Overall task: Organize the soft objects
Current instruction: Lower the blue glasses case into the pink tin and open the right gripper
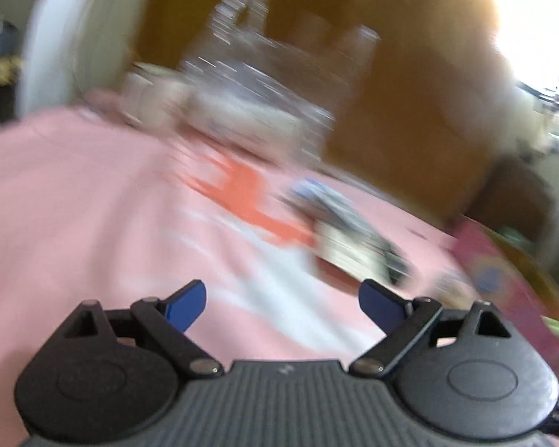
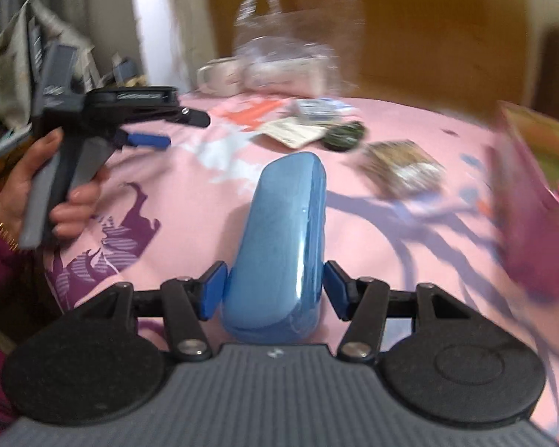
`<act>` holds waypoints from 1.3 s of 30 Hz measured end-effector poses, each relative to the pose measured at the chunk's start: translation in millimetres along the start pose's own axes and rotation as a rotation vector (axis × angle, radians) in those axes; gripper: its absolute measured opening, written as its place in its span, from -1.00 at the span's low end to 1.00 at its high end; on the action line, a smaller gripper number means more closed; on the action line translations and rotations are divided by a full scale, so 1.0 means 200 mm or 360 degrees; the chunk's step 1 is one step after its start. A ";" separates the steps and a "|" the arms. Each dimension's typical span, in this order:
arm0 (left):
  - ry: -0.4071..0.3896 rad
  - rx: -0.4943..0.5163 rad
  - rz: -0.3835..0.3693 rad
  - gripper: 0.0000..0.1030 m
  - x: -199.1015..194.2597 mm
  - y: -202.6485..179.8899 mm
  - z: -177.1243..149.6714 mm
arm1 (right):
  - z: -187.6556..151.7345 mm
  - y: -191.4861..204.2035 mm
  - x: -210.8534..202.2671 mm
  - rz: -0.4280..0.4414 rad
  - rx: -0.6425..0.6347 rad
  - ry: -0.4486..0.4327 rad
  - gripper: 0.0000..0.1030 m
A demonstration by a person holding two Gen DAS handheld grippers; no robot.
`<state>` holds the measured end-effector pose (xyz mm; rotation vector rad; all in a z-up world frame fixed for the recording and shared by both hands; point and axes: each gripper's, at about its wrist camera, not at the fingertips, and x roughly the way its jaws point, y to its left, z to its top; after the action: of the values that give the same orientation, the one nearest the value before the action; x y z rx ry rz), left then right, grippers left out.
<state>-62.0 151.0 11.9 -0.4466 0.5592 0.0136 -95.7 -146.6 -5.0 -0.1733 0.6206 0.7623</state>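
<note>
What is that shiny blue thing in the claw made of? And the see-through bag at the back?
The blue case looks like hard, glossy plastic: light glints along its smooth, rounded shell. The see-through bag seems thin, crinkly plastic film, with bright wrinkle highlights and handles, though blur hides detail.

Each camera sits just behind its own gripper, looking forward and downward along the fingers, low and close over the pink bedspread. Both views face the clear plastic bag and wooden headboard; the right view also catches the left gripper.
</note>
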 end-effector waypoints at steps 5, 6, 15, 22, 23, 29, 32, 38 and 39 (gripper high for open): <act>0.0351 0.0146 -0.0250 0.79 0.07 -0.37 -0.08 | -0.07 0.01 0.00 -0.0098 -0.0034 -0.0030 0.30; 0.0418 0.0163 -0.0265 0.79 0.08 -0.43 -0.11 | -0.08 0.02 0.00 -0.0092 -0.0056 -0.0041 0.34; 0.0524 0.0260 -0.0355 0.41 0.16 -0.76 -0.22 | -0.13 0.00 -0.02 -0.0225 -0.0180 -0.0262 0.12; 0.0378 0.0521 -0.0533 0.40 0.25 -1.21 -0.04 | 0.03 -0.26 -0.18 -0.0495 -0.0101 -0.0519 0.12; 0.0372 0.0541 -0.0553 0.40 0.28 -1.26 -0.03 | 0.05 -0.31 -0.20 -0.0531 -0.0078 -0.0533 0.12; 0.0417 0.0602 -0.0625 0.40 0.56 -1.57 0.01 | 0.17 -0.66 -0.24 -0.0635 0.0135 -0.0522 0.12; 0.0446 0.0645 -0.0611 0.40 0.71 -1.67 -0.02 | 0.21 -0.80 -0.18 -0.0664 0.0234 -0.0478 0.12; 0.0390 0.0646 -0.0534 0.42 0.77 -1.66 -0.01 | 0.17 -0.93 -0.09 -0.0825 0.0388 -0.0445 0.21; 0.0373 0.0632 -0.0556 0.42 0.73 -1.63 0.00 | 0.14 -0.92 -0.12 -0.0803 0.0420 -0.0500 0.21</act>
<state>105.8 -159.6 68.7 -0.1524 0.6893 -0.4820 31.4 -283.0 19.2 0.0356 0.3487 0.2075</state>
